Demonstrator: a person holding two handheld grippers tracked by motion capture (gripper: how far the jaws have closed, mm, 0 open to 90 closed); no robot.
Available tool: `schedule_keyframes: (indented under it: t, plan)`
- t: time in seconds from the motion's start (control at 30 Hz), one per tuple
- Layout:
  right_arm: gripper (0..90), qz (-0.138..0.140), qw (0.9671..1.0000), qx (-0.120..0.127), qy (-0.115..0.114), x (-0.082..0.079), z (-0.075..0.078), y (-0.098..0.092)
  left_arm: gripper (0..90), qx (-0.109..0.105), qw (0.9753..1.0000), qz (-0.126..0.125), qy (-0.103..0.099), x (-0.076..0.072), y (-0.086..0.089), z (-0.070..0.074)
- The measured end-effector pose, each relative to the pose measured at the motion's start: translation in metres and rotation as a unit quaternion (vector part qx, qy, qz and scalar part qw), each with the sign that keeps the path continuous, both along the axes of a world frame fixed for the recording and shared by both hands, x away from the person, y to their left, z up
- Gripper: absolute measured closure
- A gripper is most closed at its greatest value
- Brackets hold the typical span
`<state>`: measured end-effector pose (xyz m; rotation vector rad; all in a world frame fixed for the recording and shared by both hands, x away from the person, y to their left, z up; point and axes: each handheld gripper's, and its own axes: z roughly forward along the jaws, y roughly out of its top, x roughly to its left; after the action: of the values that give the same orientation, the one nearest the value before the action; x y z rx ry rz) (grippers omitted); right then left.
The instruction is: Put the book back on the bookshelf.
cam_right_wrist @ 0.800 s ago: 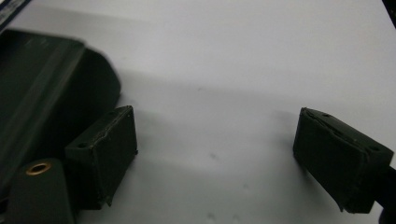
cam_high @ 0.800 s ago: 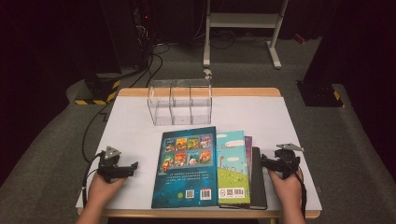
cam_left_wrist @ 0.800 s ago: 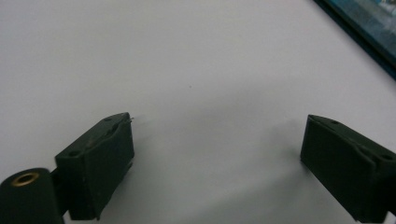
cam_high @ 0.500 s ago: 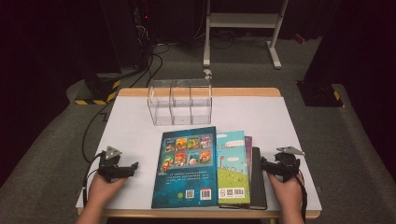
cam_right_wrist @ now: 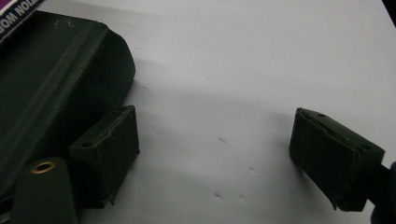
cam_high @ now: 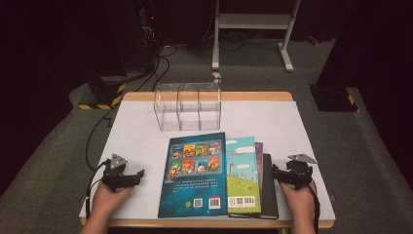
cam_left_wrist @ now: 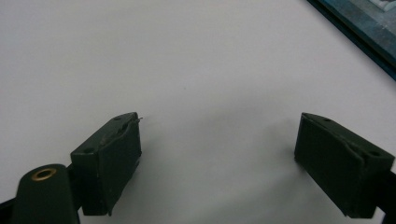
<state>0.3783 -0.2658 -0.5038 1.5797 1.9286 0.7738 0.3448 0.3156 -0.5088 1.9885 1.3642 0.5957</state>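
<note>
Books (cam_high: 214,175) are stacked on the counter (cam_high: 136,136) between released left tongs (cam_high: 139,174) and released right tongs (cam_high: 275,171), nearest the black book (cam_right_wrist: 51,88).

Our two tools are matte black: the left gripper (cam_high: 139,174) and the right gripper (cam_high: 275,171) each carry a grey three-cornered plate and trail a thin black cable. Each has blocky, screw-holed jaw pads and a brass-ringed hole. Our forearms are bare.

White-topped table (cam_high: 136,146) with a clear divided box (cam_high: 188,106) and overlapping books (cam_high: 219,175).
</note>
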Motion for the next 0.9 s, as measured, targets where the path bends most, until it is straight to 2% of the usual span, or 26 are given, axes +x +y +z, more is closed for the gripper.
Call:
schedule_keyframes:
  t: [0.1, 0.13, 0.33, 0.4, 0.43, 0.47, 0.5, 0.6, 0.63, 0.67, 0.73, 0.83, 0.87, 0.9]
  plan:
    - [17.6, 0.003, 1.0000, -0.003, -0.003, -0.001, 0.000, 0.001, 13.1, 0.001, 1.0000, -0.004, 0.003, 0.001, 0.000, 0.000]
    - [20.5, 0.011, 0.9999, 0.001, -0.006, -0.002, 0.001, 0.001, 12.9, 0.001, 1.0000, -0.005, 0.004, 0.001, 0.000, 0.000]
    - [24.0, 0.010, 0.9997, 0.015, -0.015, -0.005, 0.003, -0.002, 13.1, 0.000, 1.0000, -0.004, 0.005, 0.001, 0.000, 0.001]
    - [23.5, 0.015, 0.9995, 0.020, -0.018, -0.006, 0.008, -0.003, 14.6, -0.002, 1.0000, -0.005, 0.005, 0.001, 0.002, 0.001]
    - [23.4, 0.020, 0.9987, 0.037, -0.028, -0.011, 0.017, -0.003, 16.2, -0.002, 1.0000, -0.006, 0.005, 0.000, 0.002, 0.002]
    - [23.4, 0.020, 0.9987, 0.037, -0.028, -0.011, 0.017, -0.003, 16.2, -0.002, 1.0000, -0.005, 0.005, -0.001, 0.002, 0.002]
    - [23.2, 0.021, 0.9981, 0.039, -0.042, -0.016, 0.023, -0.001, 17.3, -0.002, 1.0000, -0.004, 0.005, -0.002, 0.002, 0.002]
    - [23.1, 0.037, 0.9954, 0.036, -0.080, -0.033, 0.042, 0.015, 19.7, -0.002, 1.0000, -0.006, 0.006, -0.008, -0.001, 0.004]
    - [24.2, 0.047, 0.9934, 0.040, -0.097, -0.041, 0.051, 0.025, 19.8, -0.006, 0.9999, -0.008, 0.007, -0.010, -0.002, 0.004]
    - [24.2, 0.047, 0.9934, 0.040, -0.097, -0.041, 0.051, 0.025, 19.8, -0.010, 0.9999, -0.010, 0.007, -0.012, -0.003, 0.004]
    - [24.2, 0.064, 0.9912, 0.049, -0.105, -0.047, 0.059, 0.037, 20.4, -0.010, 0.9999, -0.010, -0.001, -0.017, -0.005, 0.005]
    - [24.2, 0.112, 0.9866, 0.048, -0.108, -0.051, 0.071, 0.061, 20.7, -0.038, 0.9992, -0.014, -0.008, -0.022, -0.006, 0.008]
    - [24.2, 0.112, 0.9866, 0.048, -0.108, -0.051, 0.071, 0.061, 20.7, -0.044, 0.9989, -0.013, -0.012, -0.023, -0.007, 0.008]
    - [24.2, 0.130, 0.9842, 0.050, -0.109, -0.050, 0.076, 0.072, 20.8, -0.044, 0.9988, -0.012, -0.017, -0.023, -0.009, 0.008]
